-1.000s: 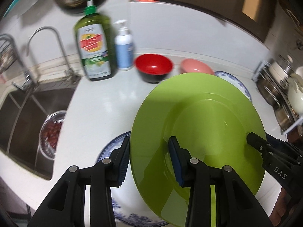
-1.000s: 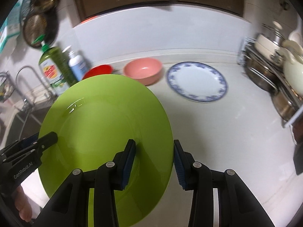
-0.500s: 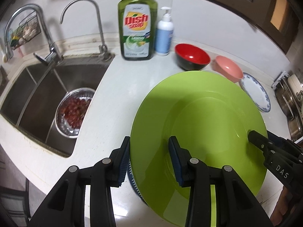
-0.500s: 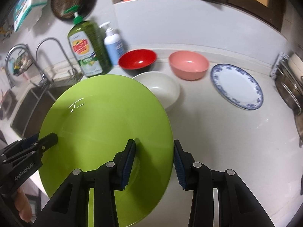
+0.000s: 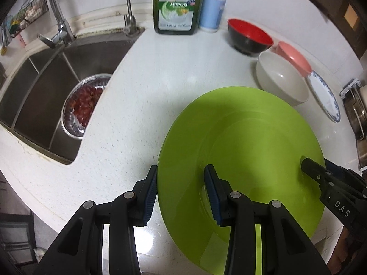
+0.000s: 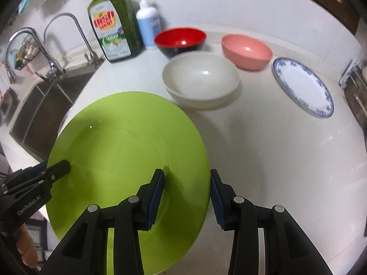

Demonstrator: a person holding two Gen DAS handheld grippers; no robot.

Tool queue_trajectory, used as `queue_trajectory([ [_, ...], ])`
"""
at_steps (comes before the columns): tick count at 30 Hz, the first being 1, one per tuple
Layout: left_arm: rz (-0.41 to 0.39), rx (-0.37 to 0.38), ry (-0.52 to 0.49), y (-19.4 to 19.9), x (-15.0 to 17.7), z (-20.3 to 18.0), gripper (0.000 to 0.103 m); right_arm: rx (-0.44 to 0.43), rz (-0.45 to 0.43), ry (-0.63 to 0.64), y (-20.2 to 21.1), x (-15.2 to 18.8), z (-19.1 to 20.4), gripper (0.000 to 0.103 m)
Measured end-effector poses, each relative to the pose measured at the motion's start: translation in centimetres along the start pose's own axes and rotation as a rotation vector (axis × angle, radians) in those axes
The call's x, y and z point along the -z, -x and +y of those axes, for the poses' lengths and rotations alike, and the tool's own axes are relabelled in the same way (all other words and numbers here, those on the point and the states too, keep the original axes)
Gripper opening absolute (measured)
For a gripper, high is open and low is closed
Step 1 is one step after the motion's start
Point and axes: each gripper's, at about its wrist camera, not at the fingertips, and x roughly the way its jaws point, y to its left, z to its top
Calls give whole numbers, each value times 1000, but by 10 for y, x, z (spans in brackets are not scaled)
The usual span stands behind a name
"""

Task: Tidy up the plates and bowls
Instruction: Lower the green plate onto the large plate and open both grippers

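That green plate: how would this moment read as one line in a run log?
phase: carrying | held: green plate, by both rims | left gripper: gripping | right gripper: gripping | counter: white bowl, blue-rimmed plate

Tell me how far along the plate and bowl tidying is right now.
Nothing looks stacked yet. In hand: the large lime-green plate, with the left gripper and right gripper each straddling an opposite rim above the counter. Left: the white bowl, red-and-black bowl, pink bowl and blue-rimmed white plate each sit singly on the white counter.
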Motion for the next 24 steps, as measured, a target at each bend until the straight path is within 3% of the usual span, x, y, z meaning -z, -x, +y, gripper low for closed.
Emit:
queue_trajectory([
  [8,38,-12,-1,-24,-1,1,40,4,53,-5,-28,3,0,41],
  [24,35,-30,-20,-28,-4,0,41,-1,114,-4,-51,4,1,42],
])
